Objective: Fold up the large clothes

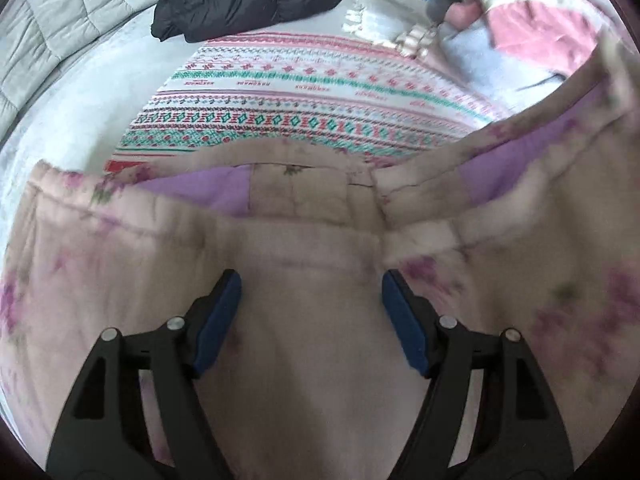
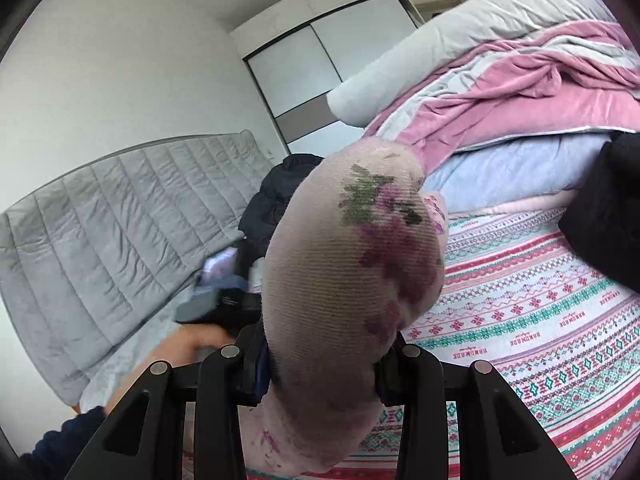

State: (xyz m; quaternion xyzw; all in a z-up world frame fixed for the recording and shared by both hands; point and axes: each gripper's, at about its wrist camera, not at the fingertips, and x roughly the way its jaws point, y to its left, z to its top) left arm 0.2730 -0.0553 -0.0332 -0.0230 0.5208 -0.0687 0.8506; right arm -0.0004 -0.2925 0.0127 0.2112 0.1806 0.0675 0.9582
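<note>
While clamped, floral garment (image 2: 352, 264) in right hand-held gripper (image 2: 324, 376).

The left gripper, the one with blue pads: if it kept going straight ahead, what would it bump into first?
Most likely the floral garment itself. The left gripper has its jaws open, and that pinkish cloth fills the space ahead of them. How close it is, the blurred picture doesn't show.
</note>
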